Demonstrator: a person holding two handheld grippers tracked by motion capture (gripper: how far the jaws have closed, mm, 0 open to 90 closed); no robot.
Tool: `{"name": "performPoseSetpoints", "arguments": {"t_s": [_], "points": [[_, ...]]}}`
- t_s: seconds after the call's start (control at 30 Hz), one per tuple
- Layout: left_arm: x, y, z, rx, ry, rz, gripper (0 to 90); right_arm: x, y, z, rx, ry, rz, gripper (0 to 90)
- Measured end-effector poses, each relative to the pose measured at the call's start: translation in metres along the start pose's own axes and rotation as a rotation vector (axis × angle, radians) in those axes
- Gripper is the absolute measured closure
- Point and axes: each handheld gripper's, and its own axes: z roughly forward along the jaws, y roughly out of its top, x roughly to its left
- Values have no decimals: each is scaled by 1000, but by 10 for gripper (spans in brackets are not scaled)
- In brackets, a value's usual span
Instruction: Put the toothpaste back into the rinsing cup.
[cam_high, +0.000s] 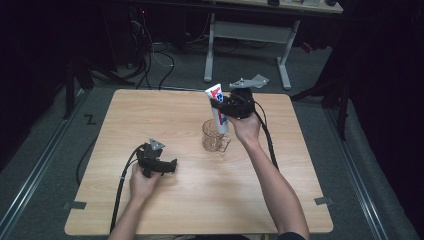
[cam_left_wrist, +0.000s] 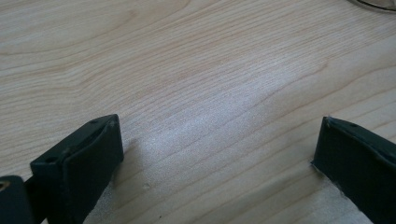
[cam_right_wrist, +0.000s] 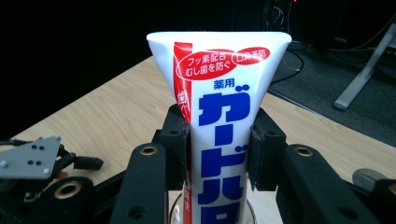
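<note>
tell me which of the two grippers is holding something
The right gripper, raised over the clear cup, is clamped on the white toothpaste tube. The left gripper rests low on the table, jaws open with nothing between them.

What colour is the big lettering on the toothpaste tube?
Blue on the white toothpaste tube, clearest in the right gripper view.

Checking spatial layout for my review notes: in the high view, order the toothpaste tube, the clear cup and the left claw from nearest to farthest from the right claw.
1. Toothpaste tube: clamped upright in the right claw.
2. Clear cup: on the table just below the tube.
3. Left claw: resting on the table at the person's left, open.
</note>
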Motion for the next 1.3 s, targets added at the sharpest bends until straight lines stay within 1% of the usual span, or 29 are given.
{"name": "performPoseSetpoints", "arguments": {"t_s": [0.07,0.1,0.2,0.37,0.43,0.67,0.8,0.9,1.03,1.23,1.3], "points": [[0,0,0,1,0,1,16,-1,0,1,-2,2,7,646],[0,0,0,1,-1,1,16,-3,-1,6,-1,-4,20,645],[0,0,0,1,-1,1,17,-5,-3,11,3,-12,25,644],[0,0,0,1,-1,1,16,-5,-4,17,0,-7,23,643],[0,0,0,1,-1,2,16,-4,-5,21,6,-13,16,642],[0,0,0,2,-2,3,16,-1,-9,32,23,-14,13,637],[0,0,0,2,-1,3,16,0,-9,34,34,-14,9,637],[0,0,0,1,-2,3,16,0,-10,36,53,-25,1,636],[0,0,0,1,-2,3,16,-1,-12,38,60,-26,4,636],[0,0,0,0,-2,2,16,2,-15,44,80,-32,-17,635],[0,0,0,2,-3,3,16,1,-16,45,84,-29,-15,635]]}}
